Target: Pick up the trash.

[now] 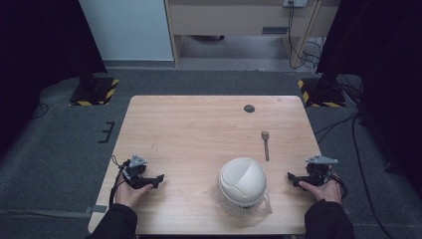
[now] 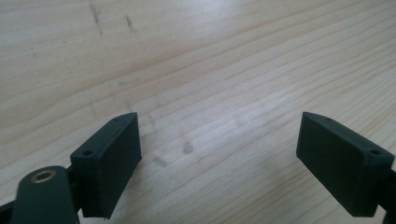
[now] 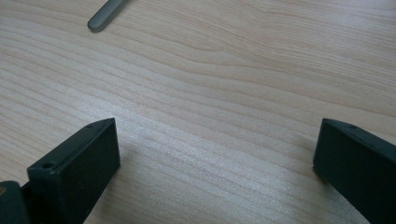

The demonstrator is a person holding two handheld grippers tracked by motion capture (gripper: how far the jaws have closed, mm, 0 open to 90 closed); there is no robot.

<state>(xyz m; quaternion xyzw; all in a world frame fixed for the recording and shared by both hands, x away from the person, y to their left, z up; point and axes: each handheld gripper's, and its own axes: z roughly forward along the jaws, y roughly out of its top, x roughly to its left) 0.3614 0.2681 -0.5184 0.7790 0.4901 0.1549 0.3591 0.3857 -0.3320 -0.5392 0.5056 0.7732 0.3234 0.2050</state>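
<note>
A pale wooden table [image 1: 199, 129] is standing on grey carpet, and a person is sitting at its near edge with dark sleeves coming in from below. Taking the tabletop as a clock face seen from the high view, a white domed object [image 1: 243, 183] is sitting at about five o'clock, close to the near edge, resting on something thin and clear that is crinkling out around its base; what exactly that layer is, I cannot tell.

The left gripper [image 1: 154, 179] is lying at about eight o'clock, held in the person's left hand [image 1: 130, 193], its jaws pointing toward three o'clock at the dome but staying well apart from it. In the left gripper view the left gripper [image 2: 218, 149] is showing its two black jaws spread wide, released, with bare wood grain between them.

The right gripper [image 1: 293, 178] is sitting at about four o'clock in the right hand [image 1: 326, 189], jaws pointing toward nine o'clock, near the dome yet not touching it. In the right gripper view the right gripper [image 3: 217, 151] is likewise gaping, grasping nothing.

A grey spoon [image 1: 266, 144] is lying at about two o'clock, bowl toward twelve; its handle tip [image 3: 105, 16] is peeking into the right gripper view. A small dark disc [image 1: 249, 108] is resting near twelve o'clock.
</note>
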